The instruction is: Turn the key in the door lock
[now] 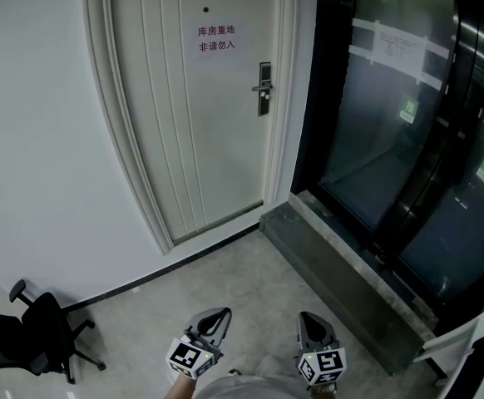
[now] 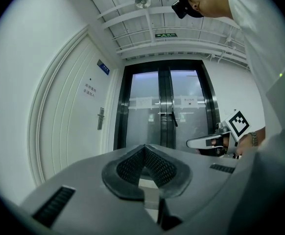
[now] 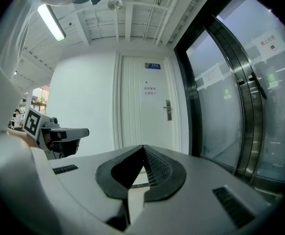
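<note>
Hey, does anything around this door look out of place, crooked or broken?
Nothing stands out. The white door is closed, its sign hangs straight, and the handle sits level. The office chair stands upright by the wall, and the glass doors look intact.

Floor [image 1: 225,293]: grey, speckled, hard finish, runs right up to the door [image 1: 192,123].

On it:
- Dark stone step [image 1: 342,277], starts at the door's bottom right corner and runs away from the door along the glazed front. Low, long, flat top.
- Black office chair [image 1: 34,335], well left of the door, close to the wall, standing on its star base. Partly cut by the frame edge.
- Black skirting strip [image 1: 142,281] where wall meets floor, left of the door.
- White item [image 1: 471,347] far right of the door, past the step's end; can't tell what it is.
</note>
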Motion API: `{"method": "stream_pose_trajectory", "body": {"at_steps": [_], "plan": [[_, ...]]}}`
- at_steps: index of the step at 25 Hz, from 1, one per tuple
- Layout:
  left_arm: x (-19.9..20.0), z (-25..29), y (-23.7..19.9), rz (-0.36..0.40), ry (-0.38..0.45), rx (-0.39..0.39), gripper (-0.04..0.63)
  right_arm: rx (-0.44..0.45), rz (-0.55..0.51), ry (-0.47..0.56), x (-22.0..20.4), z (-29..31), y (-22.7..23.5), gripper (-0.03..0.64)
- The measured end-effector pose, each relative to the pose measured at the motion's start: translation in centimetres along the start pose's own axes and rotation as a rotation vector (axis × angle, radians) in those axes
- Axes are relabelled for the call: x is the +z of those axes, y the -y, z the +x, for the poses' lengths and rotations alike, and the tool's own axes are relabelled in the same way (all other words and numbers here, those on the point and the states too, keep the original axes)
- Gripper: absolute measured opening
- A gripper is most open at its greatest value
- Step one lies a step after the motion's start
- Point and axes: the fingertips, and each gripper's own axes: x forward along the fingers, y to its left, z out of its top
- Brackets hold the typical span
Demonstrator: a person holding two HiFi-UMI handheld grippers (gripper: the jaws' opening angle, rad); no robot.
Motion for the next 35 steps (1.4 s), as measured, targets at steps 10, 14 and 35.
{"method": "stream_pose_trajectory", "body": {"at_steps": [10, 14, 35], "plan": [[-0.4, 6.8, -4.4, -0.03, -0.04, 0.084, 0.004, 0.057, 0.028, -0.022, -0.4, 8.5, 5.7, 0.002], [0.6, 11.7, -6.9, -0.006, -0.029, 0.113, 0.003, 0.103, 0.009, -0.006, 1.2, 13.3, 8.5, 0.002], [0.5, 27.3, -12.6, -0.002, -0.033, 0.239, 0.003, 0.161, -0.015, -0.061, 3.6, 26.9, 21.3, 0.002]]}}
